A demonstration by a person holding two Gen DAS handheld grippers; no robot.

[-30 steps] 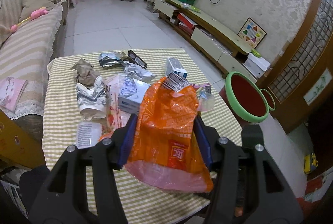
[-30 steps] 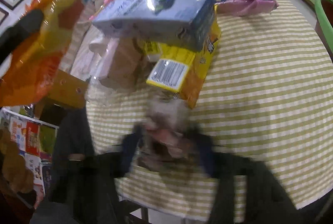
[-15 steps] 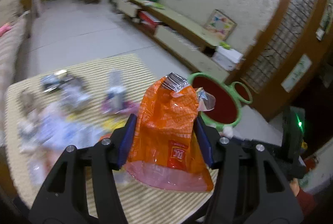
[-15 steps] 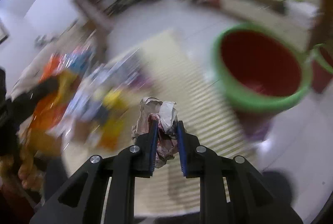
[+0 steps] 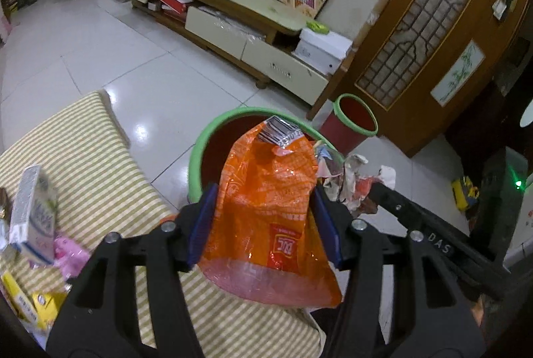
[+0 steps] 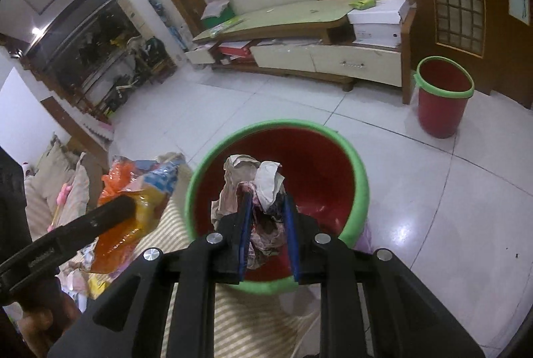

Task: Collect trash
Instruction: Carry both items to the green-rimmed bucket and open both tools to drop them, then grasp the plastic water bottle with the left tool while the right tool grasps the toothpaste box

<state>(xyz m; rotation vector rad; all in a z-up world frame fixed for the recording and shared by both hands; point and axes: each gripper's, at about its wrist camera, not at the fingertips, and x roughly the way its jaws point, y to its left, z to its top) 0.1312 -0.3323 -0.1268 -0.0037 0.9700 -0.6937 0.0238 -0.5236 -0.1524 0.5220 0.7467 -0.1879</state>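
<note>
- Nearest, the left tool (image 5: 263, 221) has the orange snack bag (image 5: 269, 218) standing between its blue pads; its jaws have just been opening, yet both pads look to be touching the bag's sides, so I judge it not yet let go.
- The bag's long axis runs away from the tool, its torn barcoded top reaching over the near rim of the red bin (image 5: 213, 155).
- The right tool (image 6: 265, 218) is closed tight on a crumpled wad of paper (image 6: 253, 178), which pokes up past the fingertips.
- That wad hangs straight over the bin's open mouth (image 6: 299, 165); the bin lies just ahead of and below the tool, so the right hand is the better placed for a drop.
- The left tool sits nearer the desk edge, to the left of the right tool, and part of its bag looks to lie over the striped desk (image 5: 83, 151) rather than the bin; I would carry it a little further out first.
- The two tools are close together, the wad just right of the bag, so they could brush each other.
- On the desk to the left lie a small carton (image 5: 33, 208), a pink wrapper (image 5: 68, 253) and yellow packets (image 5: 30, 304), still to be picked up.
- Further right, near the wooden door, stands a second red bin (image 6: 441, 100), well apart.
- Beyond the tiled floor runs a low cabinet (image 6: 316, 55) along the far wall.
</note>
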